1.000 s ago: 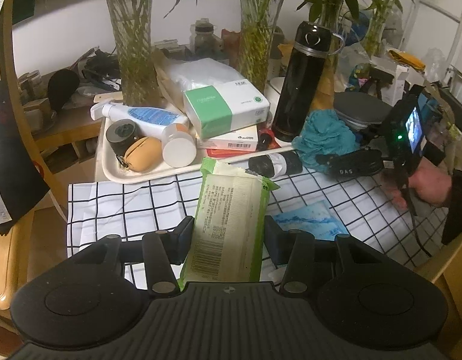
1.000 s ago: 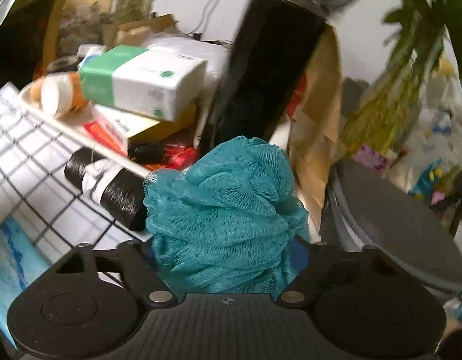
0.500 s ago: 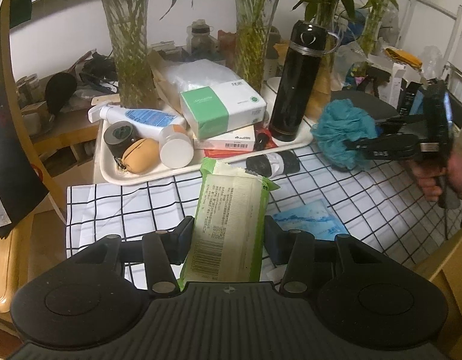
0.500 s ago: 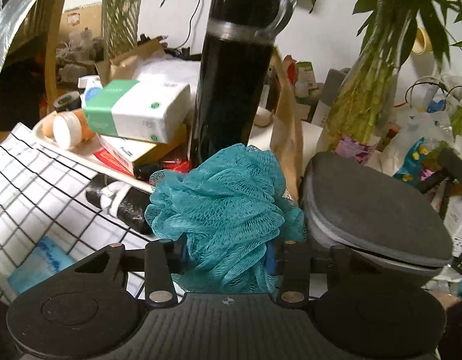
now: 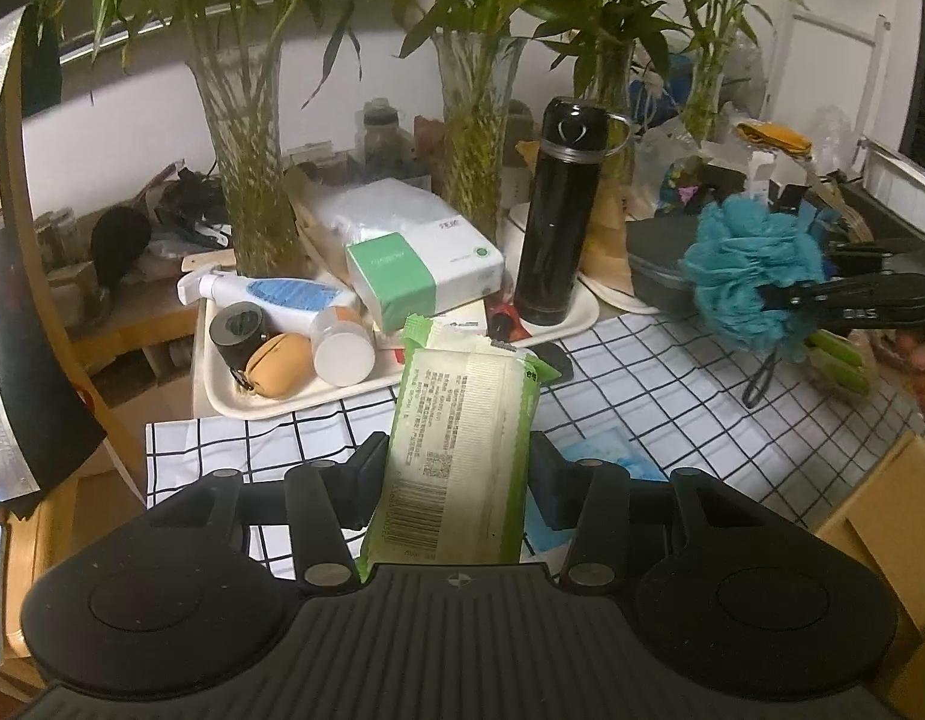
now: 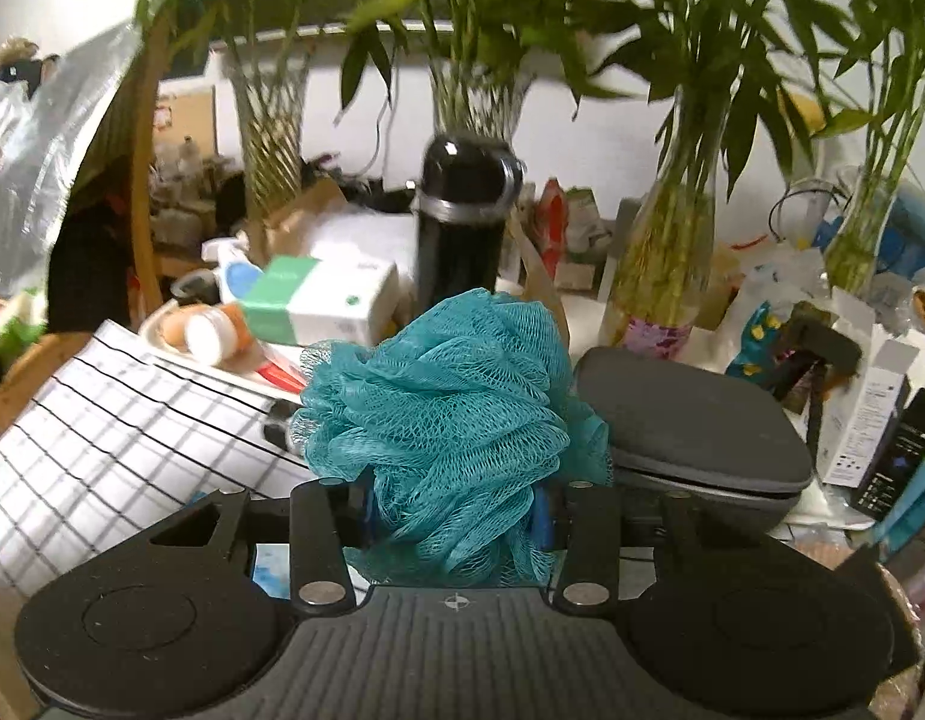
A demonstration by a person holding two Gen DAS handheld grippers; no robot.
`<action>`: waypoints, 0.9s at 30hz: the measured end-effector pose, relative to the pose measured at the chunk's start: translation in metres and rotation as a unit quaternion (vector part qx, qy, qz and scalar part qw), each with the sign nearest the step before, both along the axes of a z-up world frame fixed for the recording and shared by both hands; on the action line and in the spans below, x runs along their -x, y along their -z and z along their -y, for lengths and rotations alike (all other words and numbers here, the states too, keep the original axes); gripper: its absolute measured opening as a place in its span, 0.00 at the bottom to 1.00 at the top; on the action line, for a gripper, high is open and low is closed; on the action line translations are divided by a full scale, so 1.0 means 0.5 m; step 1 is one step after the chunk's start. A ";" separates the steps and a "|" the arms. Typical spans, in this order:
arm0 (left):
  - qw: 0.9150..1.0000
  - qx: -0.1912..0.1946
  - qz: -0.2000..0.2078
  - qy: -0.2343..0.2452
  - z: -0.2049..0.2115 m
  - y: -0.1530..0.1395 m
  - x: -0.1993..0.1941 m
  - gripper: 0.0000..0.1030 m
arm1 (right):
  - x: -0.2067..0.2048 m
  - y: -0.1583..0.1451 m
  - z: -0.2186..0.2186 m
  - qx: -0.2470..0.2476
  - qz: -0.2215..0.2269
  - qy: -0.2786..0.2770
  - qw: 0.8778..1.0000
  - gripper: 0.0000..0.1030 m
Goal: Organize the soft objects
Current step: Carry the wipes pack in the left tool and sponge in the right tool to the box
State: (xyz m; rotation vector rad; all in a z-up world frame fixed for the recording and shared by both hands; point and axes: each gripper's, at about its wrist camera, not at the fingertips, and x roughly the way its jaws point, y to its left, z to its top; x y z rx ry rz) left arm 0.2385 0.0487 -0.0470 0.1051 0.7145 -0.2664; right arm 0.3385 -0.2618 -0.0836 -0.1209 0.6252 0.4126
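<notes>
Teal mesh bath pouf (image 6: 456, 414) is sitting pinched in the right gripper (image 6: 456, 510), raised before a black flask (image 6: 462, 228) and grey case (image 6: 690, 420). Left view alone is showing the left gripper (image 5: 456, 474) clamping a green wipes pack (image 5: 462, 438) (over the checked cloth (image 5: 642, 384)), tray (image 5: 222, 384) beyond.

A white wall (image 5: 132, 114) closes the back of the room, lit unevenly so that its upper part falls into shadow. Before it stand tall glass vases (image 5: 255, 192) of green bamboo stalks, their leaves (image 6: 672, 6) spreading overhead. The worktop (image 5: 654, 384) wears a white cloth checked with black lines. At the left, a curved wooden frame (image 5: 48, 276) rises beside a lower wooden shelf (image 5: 132, 324) crowded with dark clutter.
</notes>
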 end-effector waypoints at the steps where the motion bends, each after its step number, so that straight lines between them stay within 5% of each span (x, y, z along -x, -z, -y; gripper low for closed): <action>1: 1.000 0.000 0.002 -0.001 -0.001 -0.002 0.004 0.46 | 0.013 -0.008 0.002 -0.005 0.002 0.000 1.000 0.46; 20: 0.999 0.002 0.048 -0.017 0.002 -0.067 0.130 0.46 | 0.218 -0.033 0.087 -0.036 0.000 0.035 0.999 0.46; 27: 0.998 0.009 0.067 -0.010 0.001 -0.132 0.199 0.46 | 0.317 -0.139 0.094 -0.029 0.052 0.011 0.998 0.46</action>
